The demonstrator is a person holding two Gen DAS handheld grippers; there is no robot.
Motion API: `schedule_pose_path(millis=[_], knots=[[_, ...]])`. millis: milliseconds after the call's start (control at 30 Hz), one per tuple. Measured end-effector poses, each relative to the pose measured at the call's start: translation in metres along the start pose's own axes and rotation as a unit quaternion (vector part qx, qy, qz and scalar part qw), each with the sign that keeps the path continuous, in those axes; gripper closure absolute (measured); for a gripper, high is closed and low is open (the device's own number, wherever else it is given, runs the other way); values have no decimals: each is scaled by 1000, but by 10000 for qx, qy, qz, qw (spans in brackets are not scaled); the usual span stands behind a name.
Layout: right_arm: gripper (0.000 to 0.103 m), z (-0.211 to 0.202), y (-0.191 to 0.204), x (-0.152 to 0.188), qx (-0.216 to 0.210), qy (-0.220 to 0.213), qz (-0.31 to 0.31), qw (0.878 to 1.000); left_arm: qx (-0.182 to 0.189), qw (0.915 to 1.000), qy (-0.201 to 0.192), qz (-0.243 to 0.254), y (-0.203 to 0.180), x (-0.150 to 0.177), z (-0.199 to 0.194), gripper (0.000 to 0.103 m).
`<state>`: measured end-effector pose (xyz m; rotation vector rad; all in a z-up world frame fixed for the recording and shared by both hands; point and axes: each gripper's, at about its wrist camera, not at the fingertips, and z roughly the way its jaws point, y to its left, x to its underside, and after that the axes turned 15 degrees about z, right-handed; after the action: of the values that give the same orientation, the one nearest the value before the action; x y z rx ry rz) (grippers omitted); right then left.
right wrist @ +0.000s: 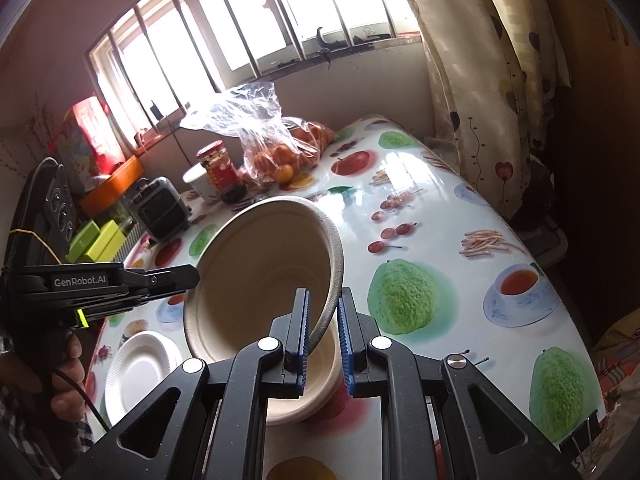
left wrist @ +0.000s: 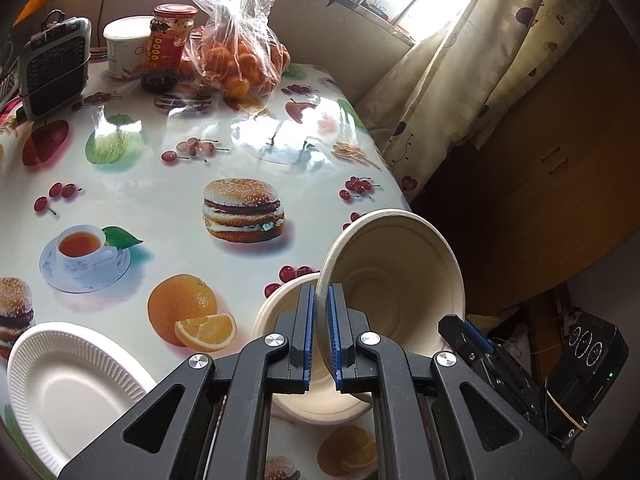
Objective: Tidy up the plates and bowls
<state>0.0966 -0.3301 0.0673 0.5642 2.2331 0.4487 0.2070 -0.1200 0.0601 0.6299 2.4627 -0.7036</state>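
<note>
A beige paper bowl (left wrist: 396,280) (right wrist: 264,272) hangs tilted on its side above the table, and both grippers hold it. My left gripper (left wrist: 320,292) is shut on one side of its rim; from the right wrist its tip (right wrist: 194,276) shows at the bowl's left edge. My right gripper (right wrist: 323,296) is shut on the opposite side of the rim and shows at the bowl's lower right (left wrist: 460,328). A second beige bowl (left wrist: 276,312) (right wrist: 288,412) stands upright on the table right under the held one. A white ribbed paper plate (left wrist: 68,384) (right wrist: 140,364) lies to the left.
On the fruit-print tablecloth (left wrist: 160,208), at the far end, stand a bag of oranges (left wrist: 240,60), a red-lidded jar (left wrist: 170,48), a white cup (left wrist: 124,48) and a small grey heater (left wrist: 54,68). A curtain (left wrist: 460,80) hangs past the table's right edge. A person's hand (right wrist: 68,360) grips the left tool.
</note>
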Motion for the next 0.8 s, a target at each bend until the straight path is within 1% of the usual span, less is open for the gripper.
schedule_pose_path(millis=[233,800], knots=[[89,5,5,10,-30,112,-13,9999,-162,9999,-18,42,5,10,-5,96],[89,13,3,26,6,288,19,9996,-143,9998,96,-88,14,30,-1,96]])
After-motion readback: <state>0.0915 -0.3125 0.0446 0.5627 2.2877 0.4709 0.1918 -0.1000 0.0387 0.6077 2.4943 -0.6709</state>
